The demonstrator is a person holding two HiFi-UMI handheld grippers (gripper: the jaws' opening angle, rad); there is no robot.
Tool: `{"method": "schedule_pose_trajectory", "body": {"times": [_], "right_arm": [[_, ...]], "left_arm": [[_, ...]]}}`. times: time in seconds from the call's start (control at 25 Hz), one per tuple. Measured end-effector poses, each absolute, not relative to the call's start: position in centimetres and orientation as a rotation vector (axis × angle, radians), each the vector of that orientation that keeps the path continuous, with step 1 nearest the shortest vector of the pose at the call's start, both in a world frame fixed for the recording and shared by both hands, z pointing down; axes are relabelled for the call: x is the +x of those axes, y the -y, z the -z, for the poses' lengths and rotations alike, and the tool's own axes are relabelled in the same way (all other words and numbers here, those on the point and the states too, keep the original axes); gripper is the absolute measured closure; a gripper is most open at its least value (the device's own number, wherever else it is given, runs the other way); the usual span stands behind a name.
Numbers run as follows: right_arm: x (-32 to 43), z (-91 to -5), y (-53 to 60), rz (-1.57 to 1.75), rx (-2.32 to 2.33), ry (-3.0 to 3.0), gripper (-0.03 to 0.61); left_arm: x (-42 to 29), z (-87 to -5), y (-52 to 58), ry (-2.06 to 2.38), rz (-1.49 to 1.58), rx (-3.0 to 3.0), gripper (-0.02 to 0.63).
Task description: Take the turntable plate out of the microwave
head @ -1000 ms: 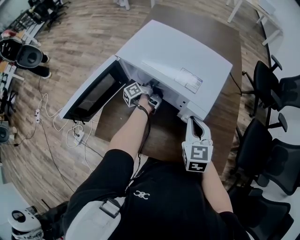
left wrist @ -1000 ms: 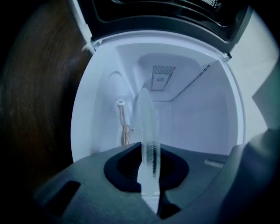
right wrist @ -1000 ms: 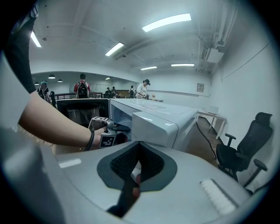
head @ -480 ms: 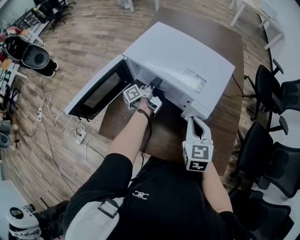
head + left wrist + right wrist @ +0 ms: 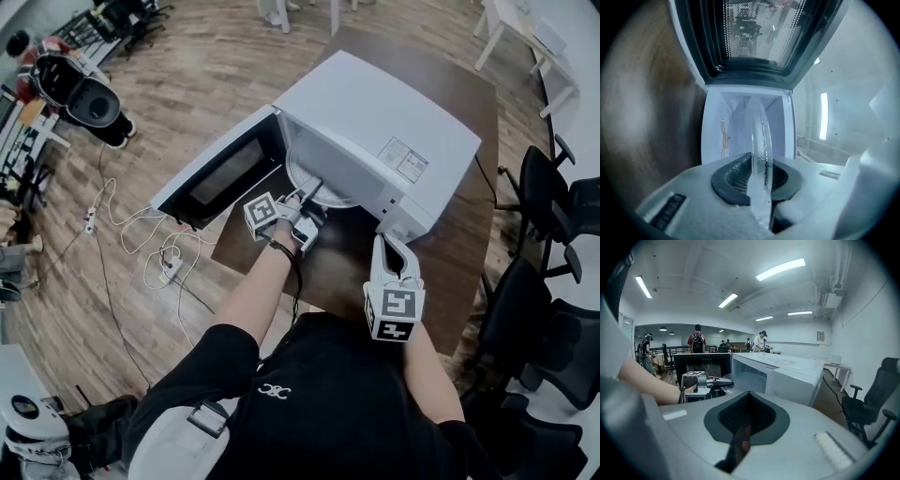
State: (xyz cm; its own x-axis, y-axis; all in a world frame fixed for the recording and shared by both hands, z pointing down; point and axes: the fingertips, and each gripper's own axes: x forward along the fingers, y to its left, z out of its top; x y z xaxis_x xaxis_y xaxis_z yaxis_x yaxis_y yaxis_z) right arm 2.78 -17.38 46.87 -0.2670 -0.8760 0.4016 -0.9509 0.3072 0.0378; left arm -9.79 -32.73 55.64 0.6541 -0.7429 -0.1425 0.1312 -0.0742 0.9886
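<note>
Left gripper view, turntable plate [image 5: 762, 140] clamped in left hand-held gripper [image 5: 758, 174]

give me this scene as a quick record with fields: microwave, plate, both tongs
microwave: white, on a dark wooden table
door: swung open
turntable plate: clear glass, near part out past the cavity mouth, rest under the microwave's top
left tongs: shut on the turntable plate's rim
right tongs: shut, nothing between them, near the microwave's front right corner; contact cannot be told
task state: plate gripped, not yet fully out
</note>
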Motion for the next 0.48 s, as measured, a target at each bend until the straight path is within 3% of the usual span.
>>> {"method": "schedule_pose_trajectory", "body": {"times": [0.48], "right_arm": [[-2.3, -46.7, 17.0, -0.268, 1.533, 2.354, 0.571]], "left_arm": [[-18.3, -55.0, 24.3, 0.636, 0.84, 1.487, 0.578]]}}
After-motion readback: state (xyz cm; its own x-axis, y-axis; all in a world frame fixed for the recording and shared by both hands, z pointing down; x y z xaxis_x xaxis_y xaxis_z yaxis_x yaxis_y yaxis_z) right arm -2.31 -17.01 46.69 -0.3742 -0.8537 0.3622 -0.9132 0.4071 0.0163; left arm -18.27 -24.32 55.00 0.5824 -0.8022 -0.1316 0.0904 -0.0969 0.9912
